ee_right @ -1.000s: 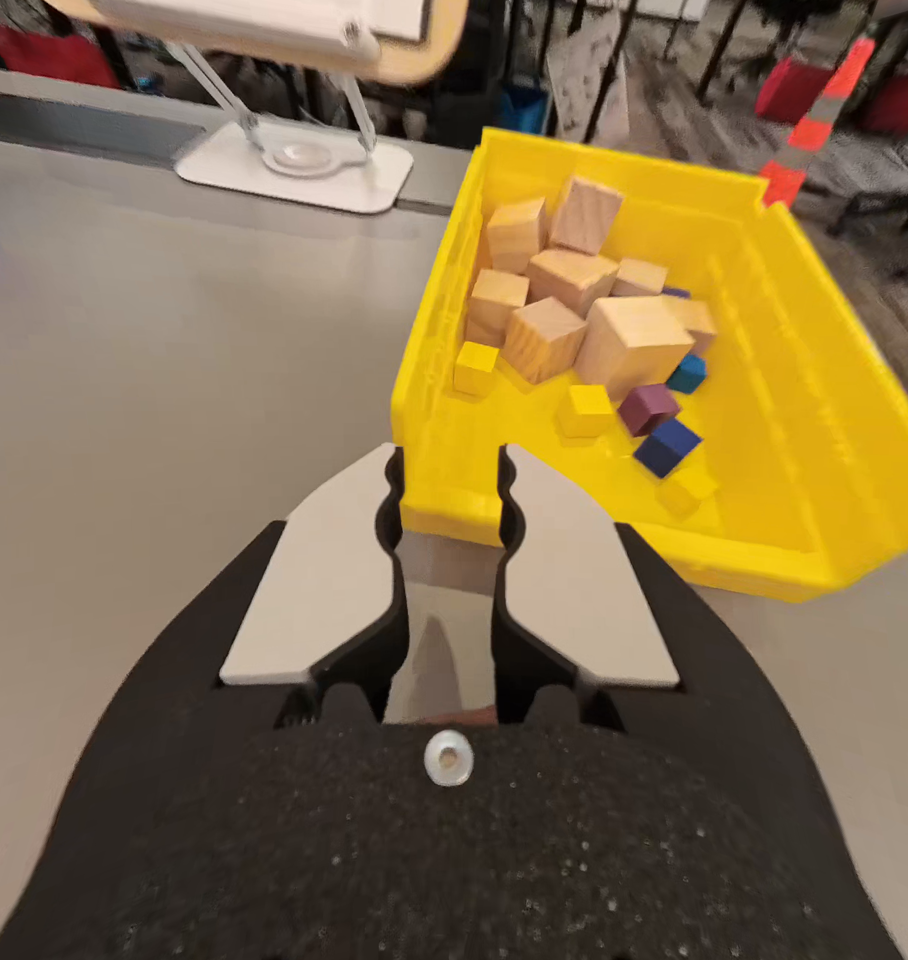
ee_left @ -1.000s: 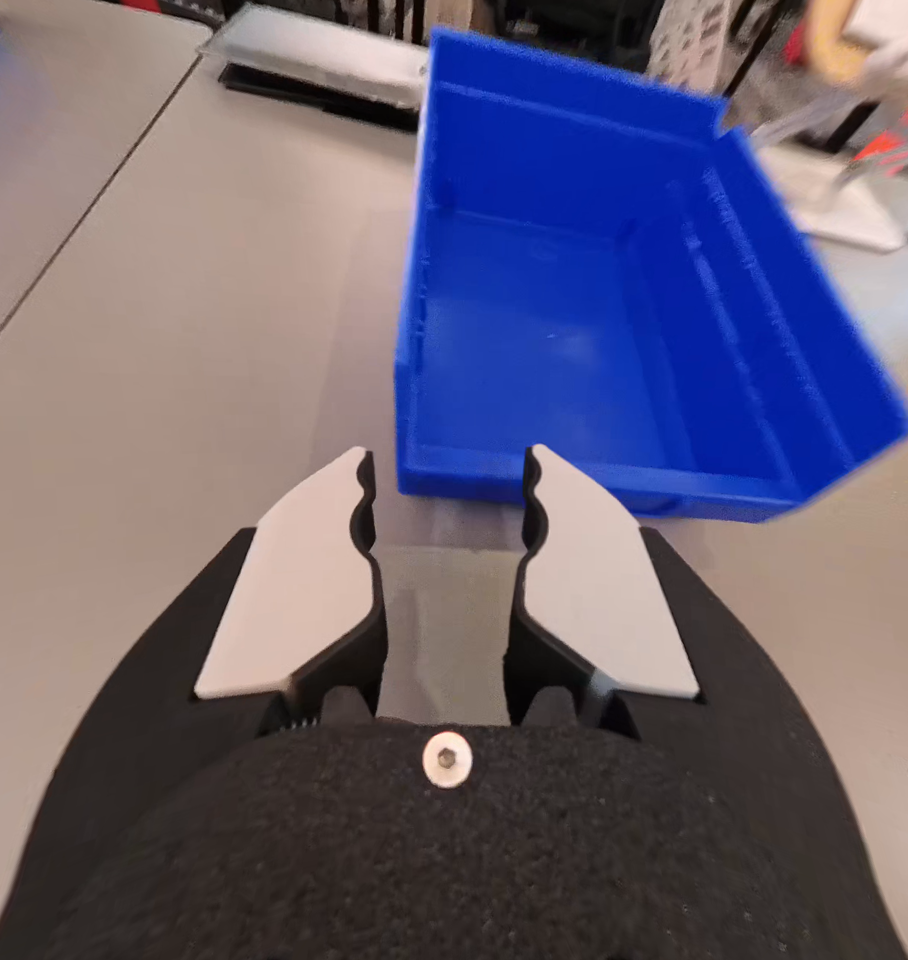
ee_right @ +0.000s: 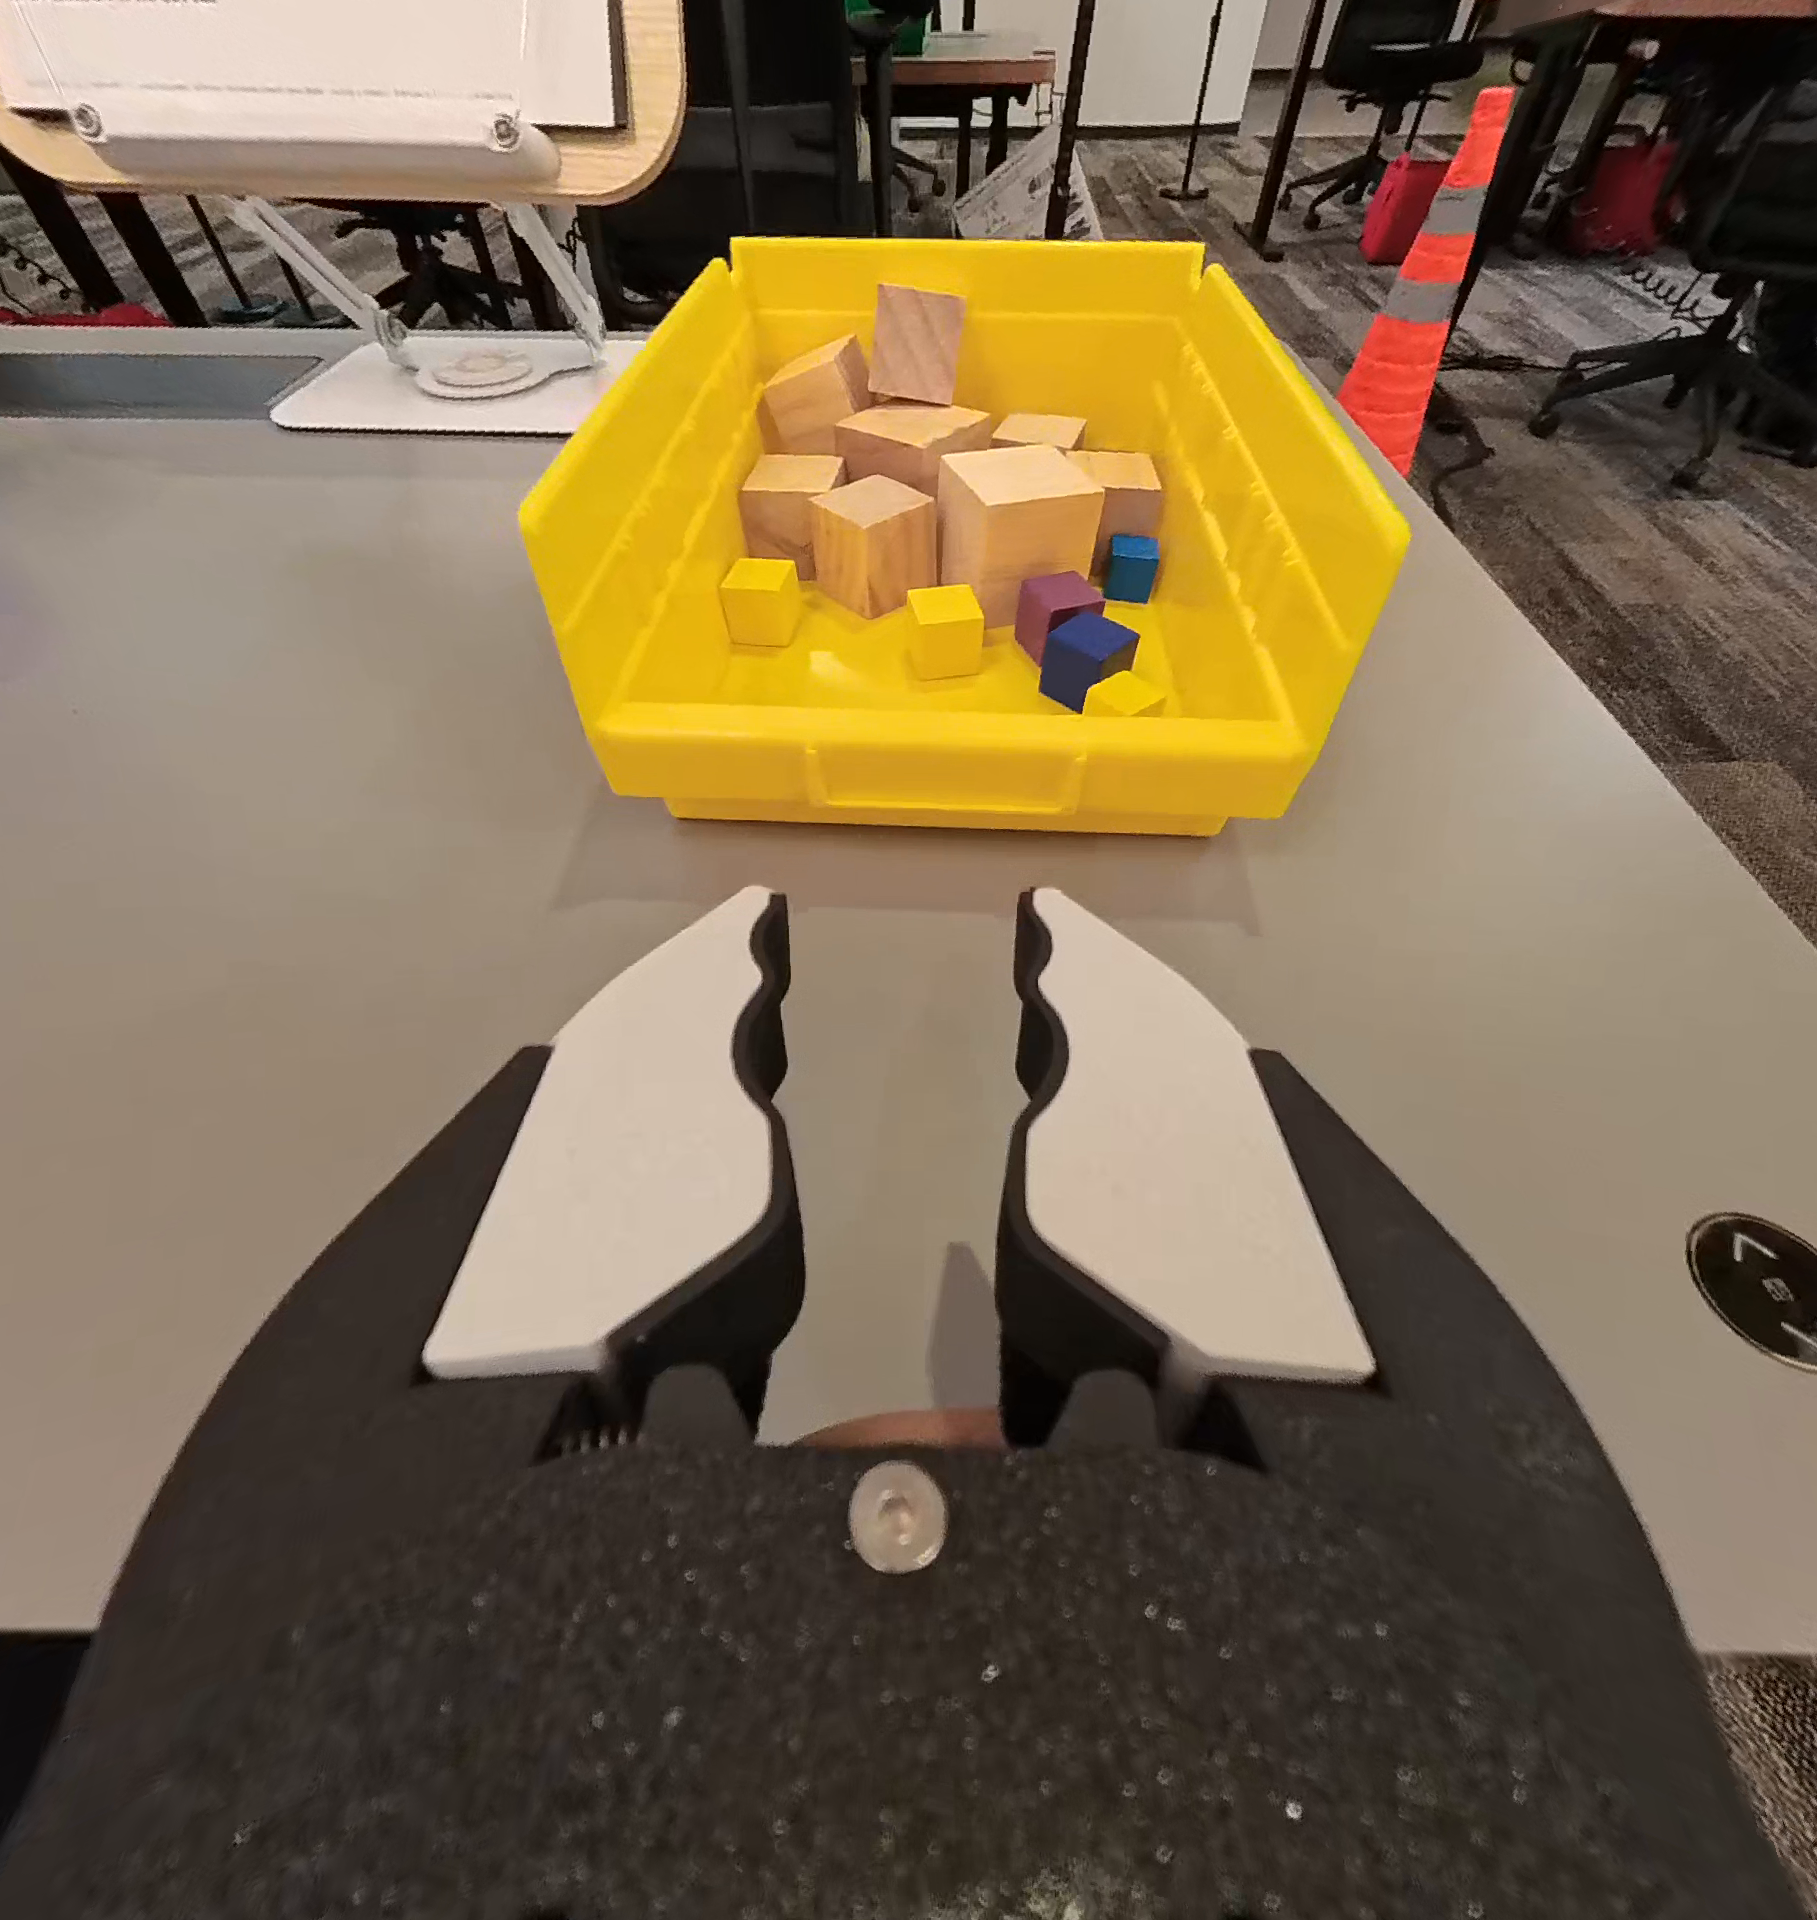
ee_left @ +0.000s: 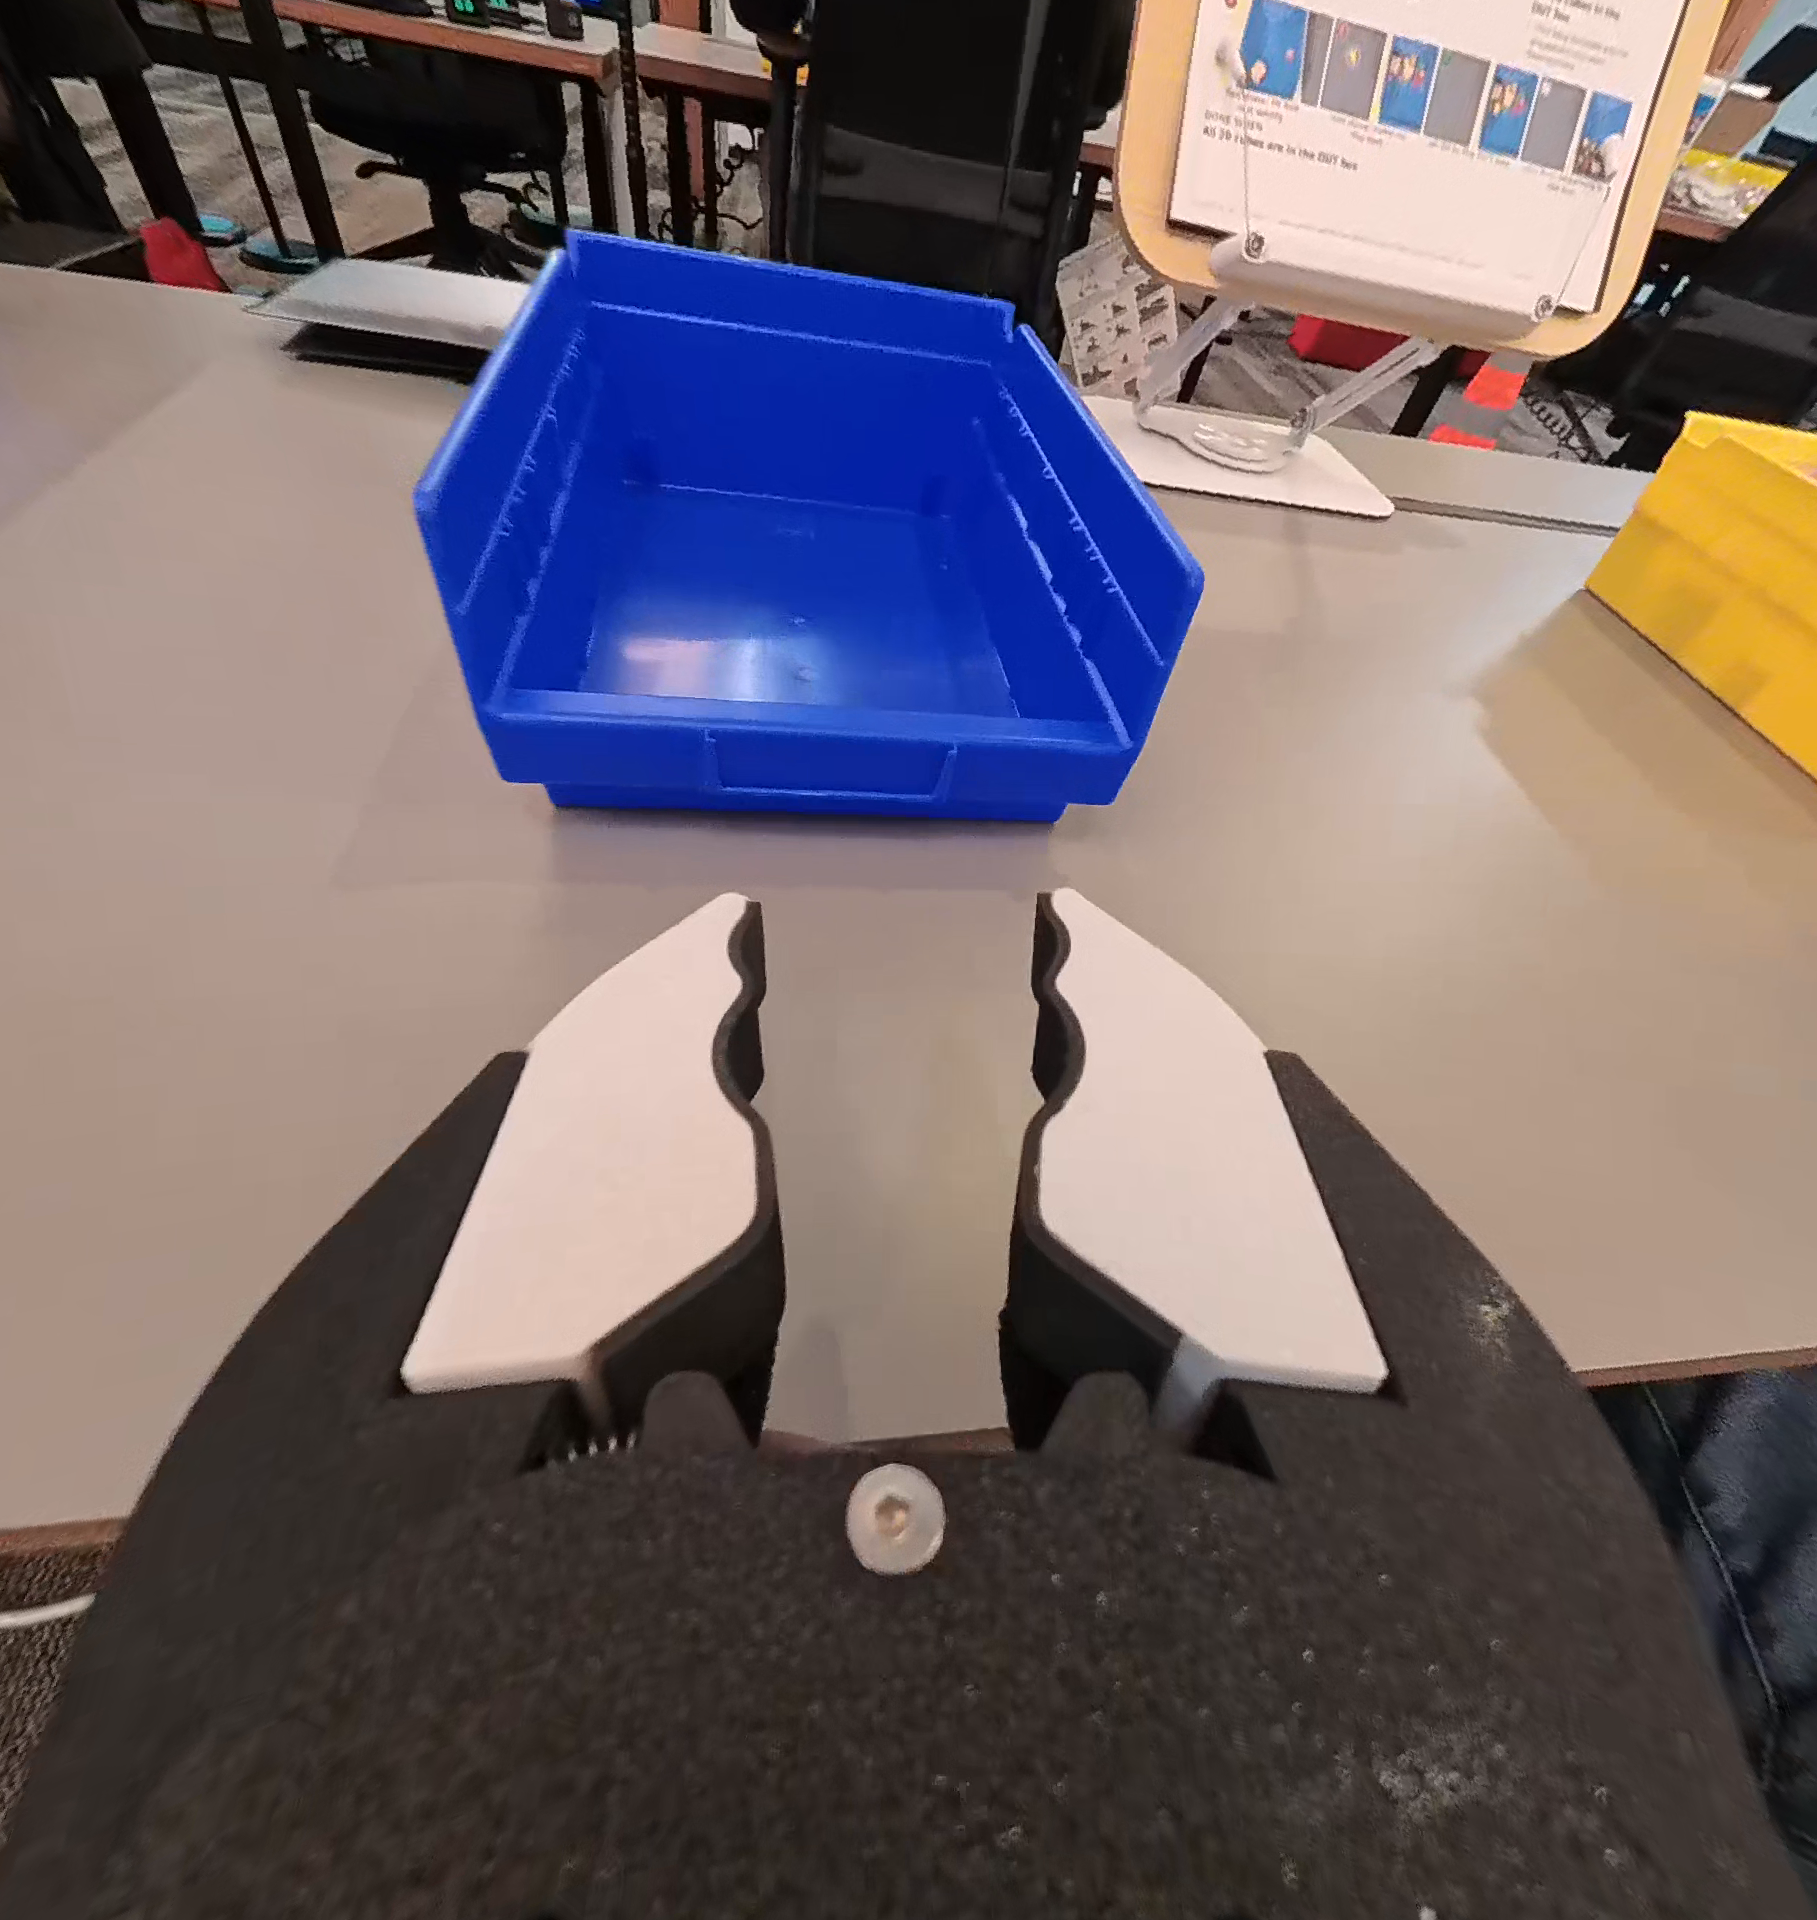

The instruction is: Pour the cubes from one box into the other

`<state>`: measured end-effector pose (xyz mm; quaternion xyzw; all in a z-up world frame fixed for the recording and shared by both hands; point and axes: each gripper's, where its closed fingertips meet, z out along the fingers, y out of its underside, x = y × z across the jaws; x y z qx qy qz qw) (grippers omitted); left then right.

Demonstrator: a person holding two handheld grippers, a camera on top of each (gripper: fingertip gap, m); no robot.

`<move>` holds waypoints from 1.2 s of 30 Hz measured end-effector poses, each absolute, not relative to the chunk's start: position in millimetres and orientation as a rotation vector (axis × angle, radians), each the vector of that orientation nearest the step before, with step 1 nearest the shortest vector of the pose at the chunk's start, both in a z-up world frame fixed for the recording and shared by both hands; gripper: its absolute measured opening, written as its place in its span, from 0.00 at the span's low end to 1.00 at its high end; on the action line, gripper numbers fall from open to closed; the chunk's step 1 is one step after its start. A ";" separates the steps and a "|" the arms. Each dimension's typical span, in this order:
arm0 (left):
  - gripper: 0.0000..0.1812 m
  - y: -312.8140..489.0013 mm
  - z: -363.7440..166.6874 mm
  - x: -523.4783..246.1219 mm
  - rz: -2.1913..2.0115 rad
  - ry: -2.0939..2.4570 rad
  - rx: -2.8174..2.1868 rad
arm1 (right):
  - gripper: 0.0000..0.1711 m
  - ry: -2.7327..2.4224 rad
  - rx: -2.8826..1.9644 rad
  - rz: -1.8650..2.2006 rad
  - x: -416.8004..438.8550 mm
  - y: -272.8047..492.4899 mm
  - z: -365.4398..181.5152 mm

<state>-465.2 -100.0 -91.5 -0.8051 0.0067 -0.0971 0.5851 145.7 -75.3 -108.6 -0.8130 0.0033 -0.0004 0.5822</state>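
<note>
In your left wrist view only a corner of the yellow box point(ee_left: 1756, 592) shows at the right edge, so its contents are hidden from that side. The board on the stand point(ee_left: 1403, 156) behind the table is cut off at the top, and its small pictures are too blurred to make out. In your right wrist view, one low wooden cube at the back of the pile is mostly hidden by the ones in front, and a small yellow cube point(ee_right: 1124, 694) at the front is half covered by the dark blue cube point(ee_right: 1083, 659).

The blue box point(ee_left: 810, 748) sits upright on the grey table point(ee_left: 208, 831), straight ahead of your left claw point(ee_left: 896, 914) and well clear of it. It is empty, its floor shiny with reflected light. Your left claw is wide apart and holds nothing.

The yellow box point(ee_right: 945, 774) stands upright on the same table, ahead of your right claw point(ee_right: 899, 904), with bare table between them. It holds a heap of plain wooden cubes point(ee_right: 1018, 520) toward the back, one leaning on the rear wall, with small coloured cubes in front: two more yellow, one purple point(ee_right: 1051, 613), one teal point(ee_right: 1132, 566). Your right claw is also spread apart and empty. An orange cone point(ee_right: 1423, 270) stands on the floor beyond the table.
</note>
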 end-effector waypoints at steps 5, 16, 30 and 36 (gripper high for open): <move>0.27 -105.3 -88.5 -467.9 -0.238 0.002 -1.866 | 0.24 -0.016 -1.888 -0.015 142.8 -81.7 -106.7; 0.27 -101.8 -92.5 -465.8 -0.226 0.019 -1.886 | 0.24 -0.036 -1.900 -0.016 140.6 -82.4 -109.0; 0.31 -98.3 -71.7 -353.0 -0.454 0.212 -1.848 | 0.24 -0.010 -1.854 -0.021 168.7 -69.3 -89.1; 0.36 -60.7 -49.6 -149.3 -0.608 0.530 -1.830 | 0.27 0.074 -1.870 -0.074 218.9 -31.6 -70.6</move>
